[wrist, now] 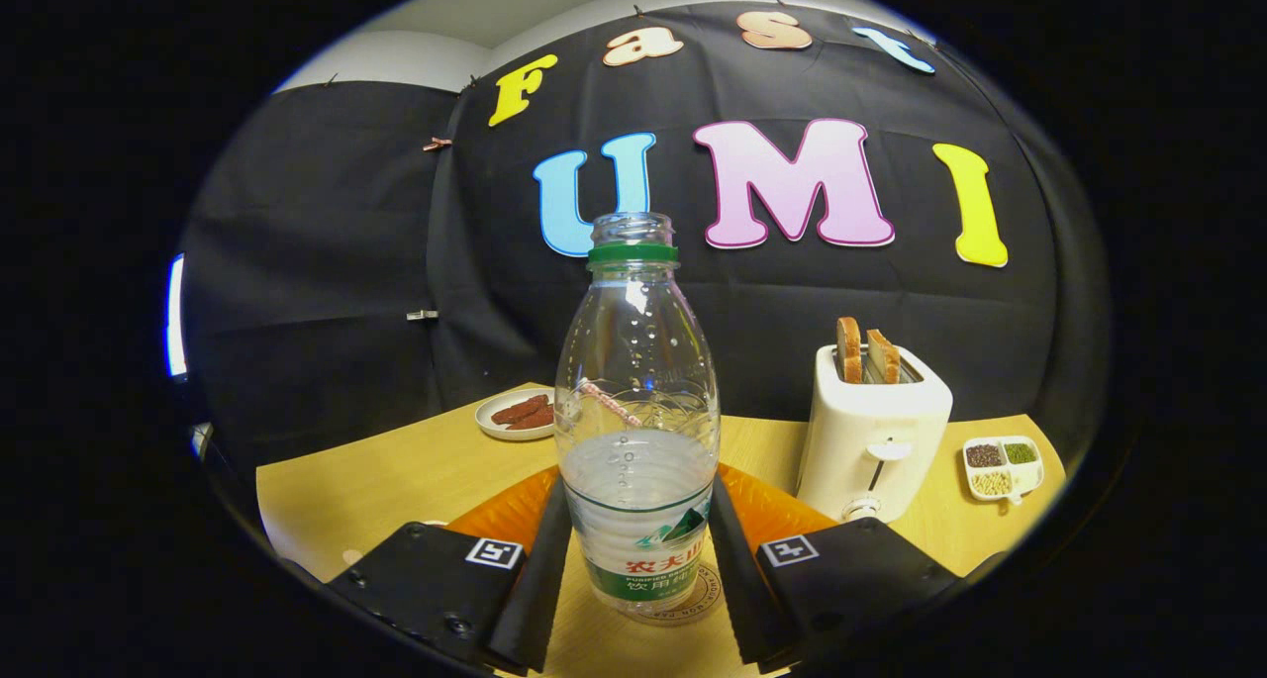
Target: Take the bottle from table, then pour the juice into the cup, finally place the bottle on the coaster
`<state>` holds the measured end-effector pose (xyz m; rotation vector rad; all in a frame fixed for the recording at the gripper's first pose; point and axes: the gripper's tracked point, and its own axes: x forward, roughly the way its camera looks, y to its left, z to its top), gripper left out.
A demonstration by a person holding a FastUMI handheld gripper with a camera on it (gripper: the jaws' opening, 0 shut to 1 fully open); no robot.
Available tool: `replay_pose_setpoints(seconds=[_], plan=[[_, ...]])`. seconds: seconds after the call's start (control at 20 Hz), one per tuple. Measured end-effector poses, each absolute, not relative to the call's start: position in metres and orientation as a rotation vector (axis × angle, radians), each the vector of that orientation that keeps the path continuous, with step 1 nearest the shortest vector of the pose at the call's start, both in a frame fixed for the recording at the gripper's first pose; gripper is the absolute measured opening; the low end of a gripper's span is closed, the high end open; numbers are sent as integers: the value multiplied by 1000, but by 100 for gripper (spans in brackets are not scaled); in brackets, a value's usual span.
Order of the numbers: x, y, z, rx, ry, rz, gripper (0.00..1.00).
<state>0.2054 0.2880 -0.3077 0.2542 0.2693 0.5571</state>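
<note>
Tongs (638,569) clamp upright bottle (636,431) over coaster (693,599)

Even indoor light falls from above, leaving the wooden surface (396,470) bright against the dark cloth. Small highlights glint on the clear bottle (635,421). Focus is sharp centrally; fisheye distortion bends the edges.

- the coaster (699,596) is mostly hidden under the bottle (636,411), just a bit of rim peeking out
- orange mat (767,505) is largely covered by the fingers (539,579) and bottle
- stuff in the little divided dish (1003,465) is way too small to tell
- can't tell if both fingers actually press the bottle
</note>
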Motion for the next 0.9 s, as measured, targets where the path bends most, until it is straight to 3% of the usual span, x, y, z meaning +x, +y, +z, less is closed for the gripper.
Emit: replay_pose_setpoints(seconds=[0.9], plan=[[233,296,-369,237,275,543,73]])
